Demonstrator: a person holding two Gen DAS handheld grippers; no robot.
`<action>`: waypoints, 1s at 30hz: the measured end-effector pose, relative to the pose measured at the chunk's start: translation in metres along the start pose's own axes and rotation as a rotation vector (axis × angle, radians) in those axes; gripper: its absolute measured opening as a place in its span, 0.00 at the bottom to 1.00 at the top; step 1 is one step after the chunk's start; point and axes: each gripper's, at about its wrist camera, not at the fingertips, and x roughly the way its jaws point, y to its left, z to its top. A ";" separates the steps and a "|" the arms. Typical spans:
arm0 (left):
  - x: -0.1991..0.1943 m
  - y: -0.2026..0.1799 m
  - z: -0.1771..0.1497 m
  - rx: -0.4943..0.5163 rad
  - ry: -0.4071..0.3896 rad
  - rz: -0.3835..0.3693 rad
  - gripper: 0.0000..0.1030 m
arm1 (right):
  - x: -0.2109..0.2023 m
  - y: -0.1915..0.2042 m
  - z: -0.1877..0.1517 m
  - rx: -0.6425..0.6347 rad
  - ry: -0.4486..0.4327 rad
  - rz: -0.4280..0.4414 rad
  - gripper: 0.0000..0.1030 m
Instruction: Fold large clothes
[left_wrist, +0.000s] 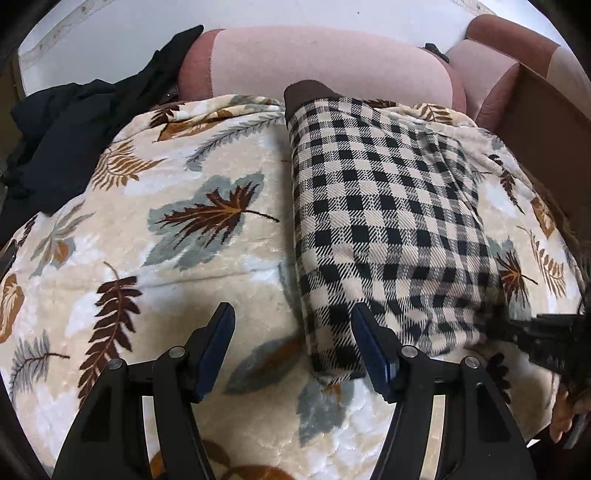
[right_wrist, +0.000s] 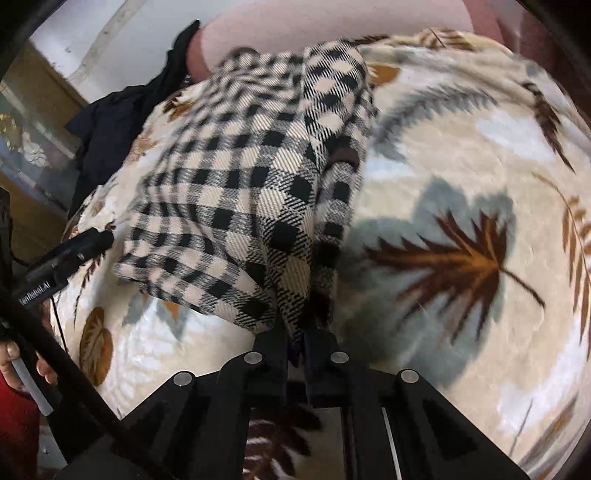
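Between the wide-spread left hand-held gripper (left_wrist: 291, 325) lies the checked garment (left_wrist: 388, 221), pinched by the right hand-held gripper (right_wrist: 301, 332).

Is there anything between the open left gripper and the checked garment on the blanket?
Nothing visible. The left gripper is open right at the near edge of the checked garment, with only the leaf-print blanket beneath. The right gripper already holds the garment.

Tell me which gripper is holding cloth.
The right gripper, shut on the checked garment. The left gripper is open, gripping nothing.
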 end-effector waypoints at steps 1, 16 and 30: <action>0.007 -0.003 0.002 0.002 0.015 -0.001 0.63 | 0.001 0.002 -0.001 -0.014 0.012 -0.003 0.07; 0.037 -0.034 -0.015 0.141 0.039 0.123 0.63 | -0.012 0.018 0.112 0.118 -0.315 0.227 0.23; -0.039 -0.027 -0.023 0.109 -0.105 0.037 0.62 | -0.001 0.020 0.114 0.135 -0.334 -0.123 0.41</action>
